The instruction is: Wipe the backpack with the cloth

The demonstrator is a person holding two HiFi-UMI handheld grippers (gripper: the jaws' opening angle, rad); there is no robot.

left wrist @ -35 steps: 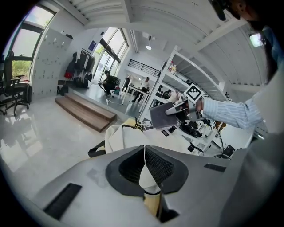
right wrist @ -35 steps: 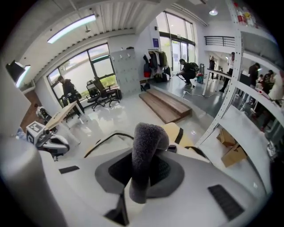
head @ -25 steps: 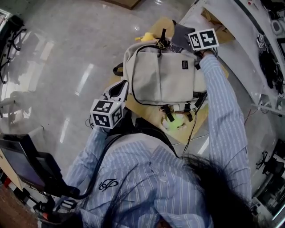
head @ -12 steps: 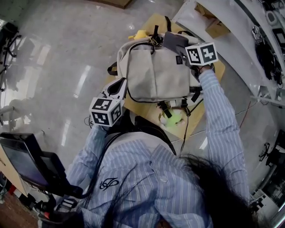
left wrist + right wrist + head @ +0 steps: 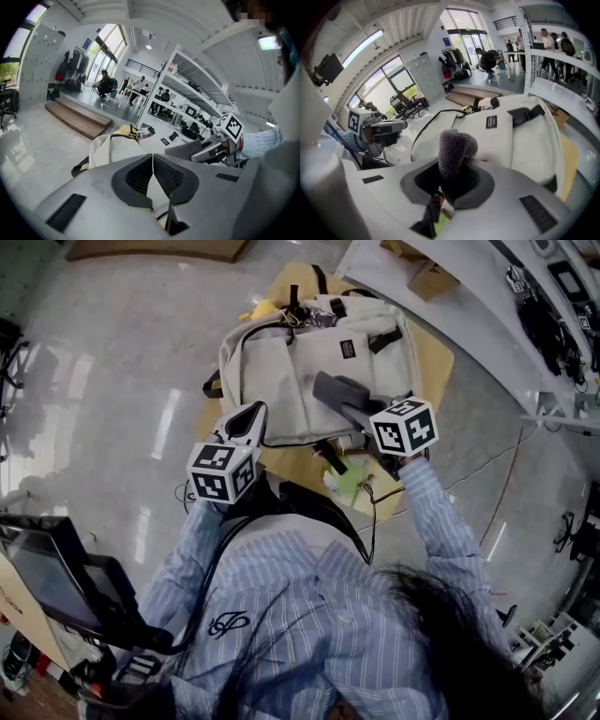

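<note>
One backpack (image 5: 300,362) lies flat on the surface (image 5: 439,360), with one green object (image 5: 345,481) at its near edge and one yellow item (image 5: 261,307) at its far end, the right gripper (image 5: 354,412) jaws clamping one grey cloth (image 5: 334,388) over its front, the left gripper (image 5: 253,416) jaws closed together, empty, at its left edge.

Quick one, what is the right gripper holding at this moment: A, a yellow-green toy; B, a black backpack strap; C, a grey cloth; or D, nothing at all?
C: in the right gripper view the right gripper has its jaws closed on the grey cloth, which sticks up in front of the beige backpack.
</note>
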